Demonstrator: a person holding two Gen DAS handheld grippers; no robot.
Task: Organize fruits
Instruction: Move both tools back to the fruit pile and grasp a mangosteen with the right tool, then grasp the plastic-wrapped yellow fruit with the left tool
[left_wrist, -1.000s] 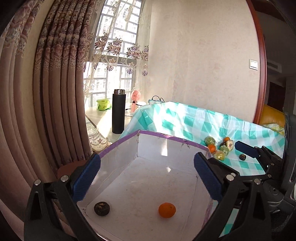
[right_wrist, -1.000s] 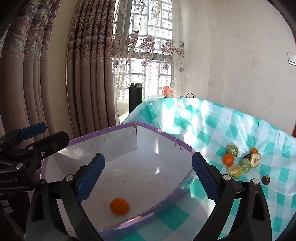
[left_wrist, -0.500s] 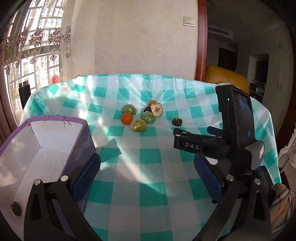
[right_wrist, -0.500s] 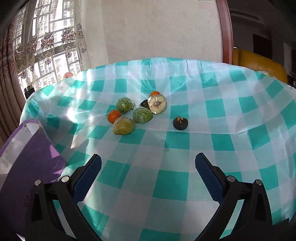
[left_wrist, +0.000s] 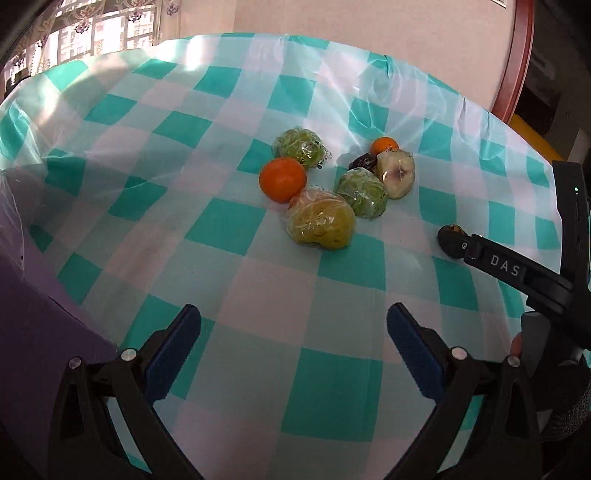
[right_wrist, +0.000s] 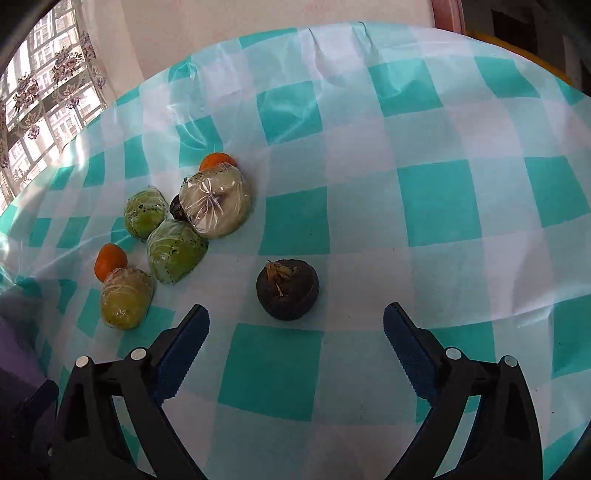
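A cluster of fruit lies on the teal checked tablecloth: an orange, several plastic-wrapped green fruits, a wrapped cut pale fruit and a second small orange. A dark round fruit lies apart from the cluster, just ahead of my right gripper, which is open and empty. My left gripper is open and empty, short of the cluster. The right gripper's body shows at the right of the left wrist view, partly hiding the dark fruit.
The purple box's wall stands at the left edge of the left wrist view and shows at the lower left in the right wrist view. A window with curtains is at the far left.
Both grippers have swung from over the purple box to the fruit on the table and moved in close. Both stayed open.
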